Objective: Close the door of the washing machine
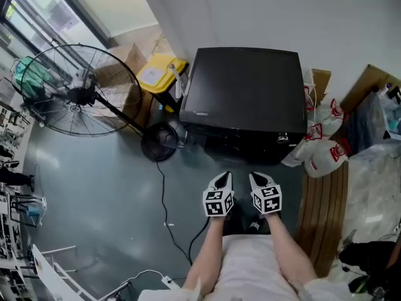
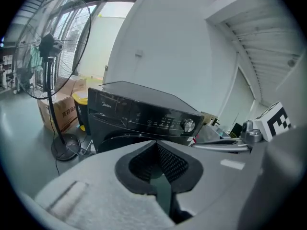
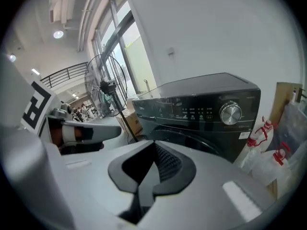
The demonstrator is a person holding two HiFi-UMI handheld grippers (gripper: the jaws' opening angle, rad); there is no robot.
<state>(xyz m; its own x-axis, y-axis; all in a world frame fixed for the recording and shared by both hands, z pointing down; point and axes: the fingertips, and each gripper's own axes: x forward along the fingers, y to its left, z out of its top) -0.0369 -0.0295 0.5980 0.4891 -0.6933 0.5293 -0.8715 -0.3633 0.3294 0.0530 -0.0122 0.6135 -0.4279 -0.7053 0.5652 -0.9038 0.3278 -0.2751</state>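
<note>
Head view: black washing machine [image 1: 244, 99] stands against the wall. Left gripper [image 1: 222, 179] and right gripper [image 1: 258, 180] are side by side near its front, clear of it.

Left gripper view: jaws pressed together, nothing between them; machine ahead.

Right gripper view: jaws likewise together, empty. Round door [image 3: 201, 140] looks flush with the machine's front.
</note>
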